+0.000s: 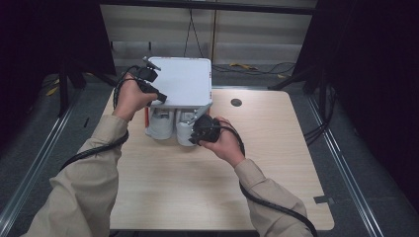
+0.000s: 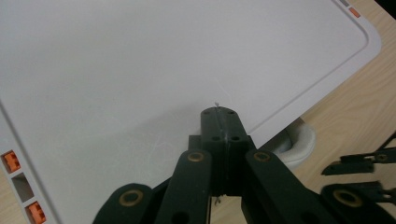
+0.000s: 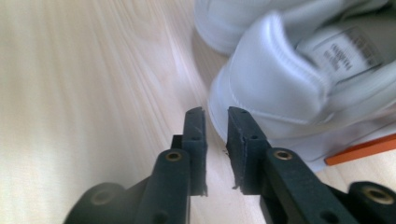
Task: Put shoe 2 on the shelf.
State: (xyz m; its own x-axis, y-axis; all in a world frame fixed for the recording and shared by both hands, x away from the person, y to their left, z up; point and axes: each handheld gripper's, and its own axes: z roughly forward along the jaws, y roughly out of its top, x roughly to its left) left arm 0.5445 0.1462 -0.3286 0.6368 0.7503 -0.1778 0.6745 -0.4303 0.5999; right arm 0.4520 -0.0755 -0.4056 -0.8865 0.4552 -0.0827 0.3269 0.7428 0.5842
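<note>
Beside the right tool (image 3: 216, 122) — white shoes (image 3: 280, 88), left tool (image 2: 219, 122) on lid (image 2: 140, 70)

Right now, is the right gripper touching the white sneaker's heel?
Apart. In the right gripper view, the right gripper, jaws slightly open, shows bare table between its tips and the white sneaker.

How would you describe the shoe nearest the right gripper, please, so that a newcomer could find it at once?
On the wooden table, look to the far edge, where a raised white lid hangs over two white shoes side by side. The shoe you want is the right-hand one of the pair, its padded heel collar just in front of the right gripper; its twin lies further left.
</note>
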